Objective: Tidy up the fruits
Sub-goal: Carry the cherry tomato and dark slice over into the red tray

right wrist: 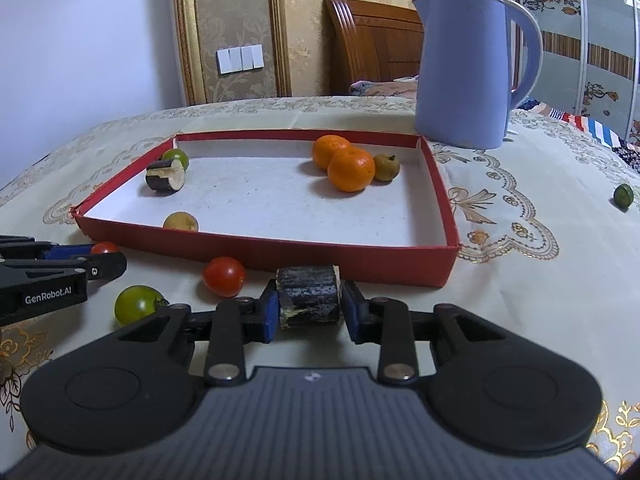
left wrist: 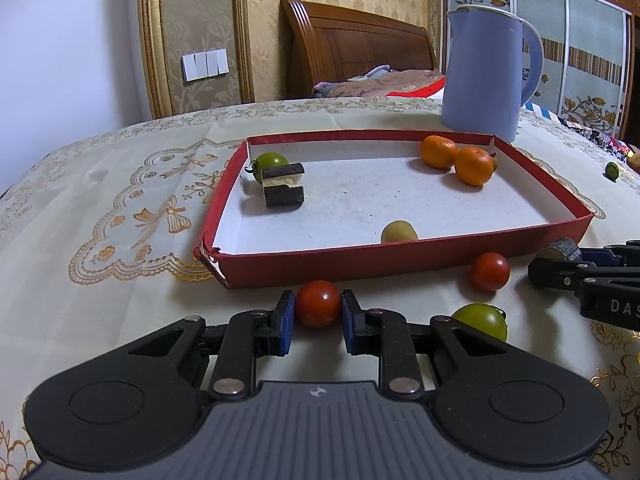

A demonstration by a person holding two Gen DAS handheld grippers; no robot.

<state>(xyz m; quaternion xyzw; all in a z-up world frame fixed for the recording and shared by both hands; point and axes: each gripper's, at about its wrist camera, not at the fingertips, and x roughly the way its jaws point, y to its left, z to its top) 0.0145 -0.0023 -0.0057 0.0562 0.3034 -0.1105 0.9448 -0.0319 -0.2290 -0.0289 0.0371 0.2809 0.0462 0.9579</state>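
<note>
Fruits lie partly in a red tray (left wrist: 400,258) and partly on the surface in front of it. I have my left hand-held gripper (left wrist: 318,312) clamped on a red tomato (left wrist: 318,303) just before the tray's near wall. My right hand-held gripper (right wrist: 309,308) is closed on a dark sugarcane piece (right wrist: 308,296), its long axis running sideways between the pads, also just short of the near wall. Both loads sit in front of the tray, so I judge the coming move is lifting up and forward over that wall. A second red tomato (left wrist: 489,272) and a green tomato (left wrist: 480,322) wait between the grippers.
</note>
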